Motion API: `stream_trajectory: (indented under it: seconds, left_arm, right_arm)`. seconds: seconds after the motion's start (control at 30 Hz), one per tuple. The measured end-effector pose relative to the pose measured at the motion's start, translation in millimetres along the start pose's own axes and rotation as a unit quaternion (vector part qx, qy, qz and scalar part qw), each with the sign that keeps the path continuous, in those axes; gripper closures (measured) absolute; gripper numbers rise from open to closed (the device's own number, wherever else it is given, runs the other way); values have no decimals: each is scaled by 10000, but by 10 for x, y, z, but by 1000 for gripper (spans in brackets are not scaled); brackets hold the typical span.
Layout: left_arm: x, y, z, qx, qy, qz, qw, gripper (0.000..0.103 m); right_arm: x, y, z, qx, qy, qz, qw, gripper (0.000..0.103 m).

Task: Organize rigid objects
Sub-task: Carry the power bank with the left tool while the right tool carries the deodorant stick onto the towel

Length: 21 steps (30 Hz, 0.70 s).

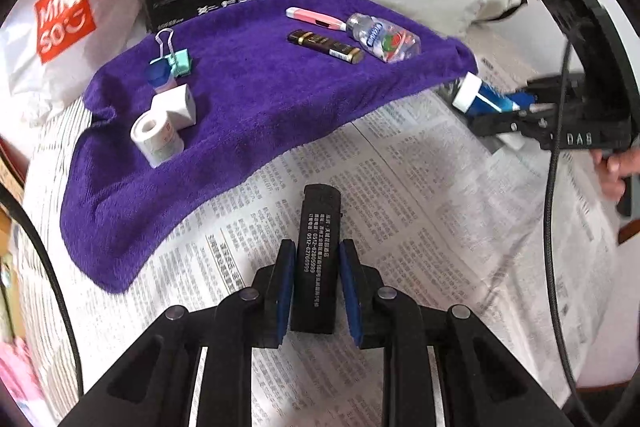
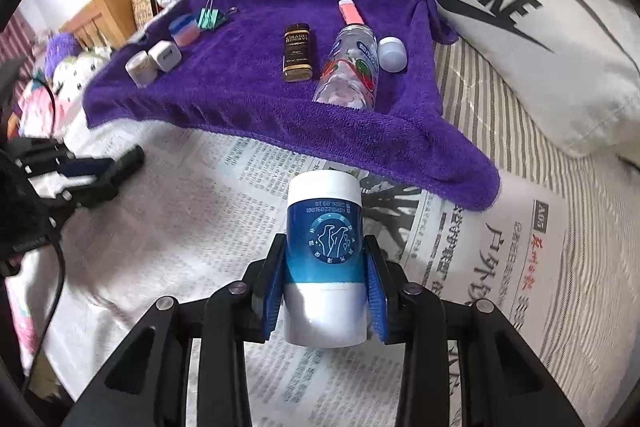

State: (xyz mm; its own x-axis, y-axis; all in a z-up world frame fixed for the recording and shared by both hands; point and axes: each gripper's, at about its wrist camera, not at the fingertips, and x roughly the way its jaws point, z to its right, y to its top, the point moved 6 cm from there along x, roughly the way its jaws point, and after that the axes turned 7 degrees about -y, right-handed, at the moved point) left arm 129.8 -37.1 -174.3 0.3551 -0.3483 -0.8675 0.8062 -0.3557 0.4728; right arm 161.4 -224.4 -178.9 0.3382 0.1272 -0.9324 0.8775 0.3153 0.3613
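Black stick, slim and printed with white text, sits clamped in the left tool, gripped near its lower end and held over newspaper. It looks light and stiff, probably smooth-sided, so a mid-length hold would likely steady it better. The right tool grasps a blue-and-white tube across its middle; that looks light, rounded and possibly slippery. Farther off, a purple towel lies on the bed, carrying a tape roll, a white cube and a green binder clip on the left, and a dark bottle, pink pen and clear bottle on the right.
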Motion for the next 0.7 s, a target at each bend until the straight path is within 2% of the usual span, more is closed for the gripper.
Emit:
stream_trajectory:
  seconds: [0.07,0.33,0.7]
  left_arm:
    - [-62,7,-38,-134,-94,79,9998,82]
    - [-178,28,-91,-226,-72,146,9996,82]
    - [-6,-69,-86,-153,36,-113,9998,82]
  right_arm:
    - [-36,-17,-12,0,4,19,10000,67]
    - [-127,-67,-45,-20,54,33,10000,67]
    - [-89,-120,-96,-98,71,-70,9999,67]
